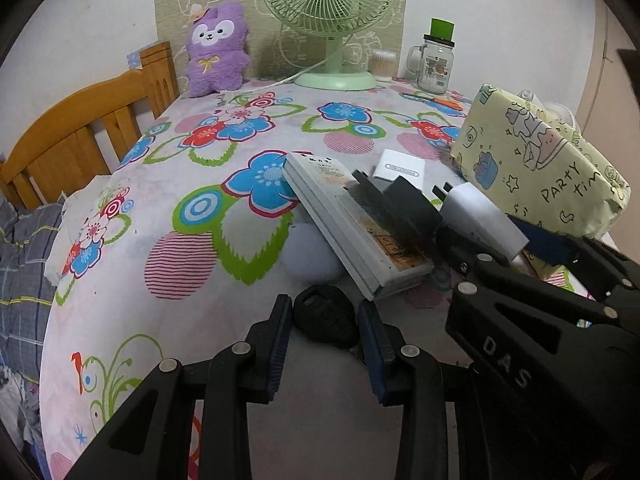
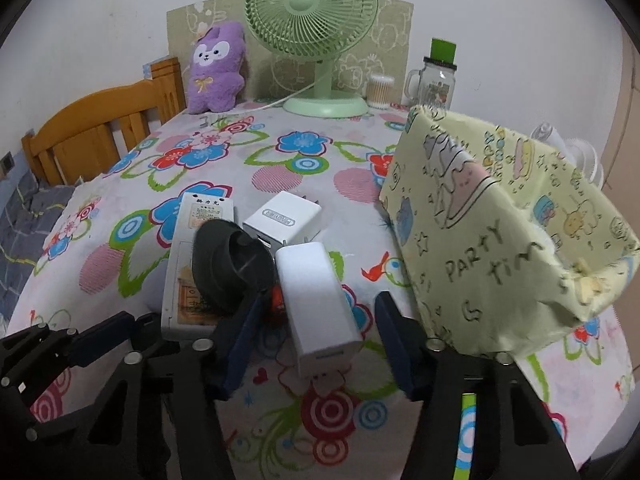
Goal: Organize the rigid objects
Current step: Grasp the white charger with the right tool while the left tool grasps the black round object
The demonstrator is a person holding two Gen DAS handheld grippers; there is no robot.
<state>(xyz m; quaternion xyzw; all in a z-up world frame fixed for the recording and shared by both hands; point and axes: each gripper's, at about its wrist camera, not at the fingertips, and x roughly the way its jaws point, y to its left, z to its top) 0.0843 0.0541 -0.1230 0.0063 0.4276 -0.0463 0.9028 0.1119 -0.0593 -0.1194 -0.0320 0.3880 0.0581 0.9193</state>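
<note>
Now the left gripper [image 1: 325, 334] is squeezing a small black key fob [image 1: 325, 316] on the flowery tablecloth [image 1: 168, 184], and it is looking hard and light. The right gripper [image 2: 316, 336] is sitting partly open around a smooth white charger [image 2: 320, 304] beside the yellow bag [image 2: 500, 248], not pinching it yet; its flat sides are looking best to grab.

Tabletop contents, counted by kind

White chargers: two [image 2: 282, 216] [image 2: 320, 304]. Grey remote control [image 1: 352, 224]: one. Black round objects: two [image 1: 325, 316] [image 2: 230, 266]. Patterned yellow box [image 2: 504, 240]: one. Green fan [image 2: 312, 8]: one. Purple plush toy [image 2: 216, 68]: one. Glass jar mug [image 2: 434, 80]: one. Cotton swab tub [image 2: 380, 90]: one.
</note>
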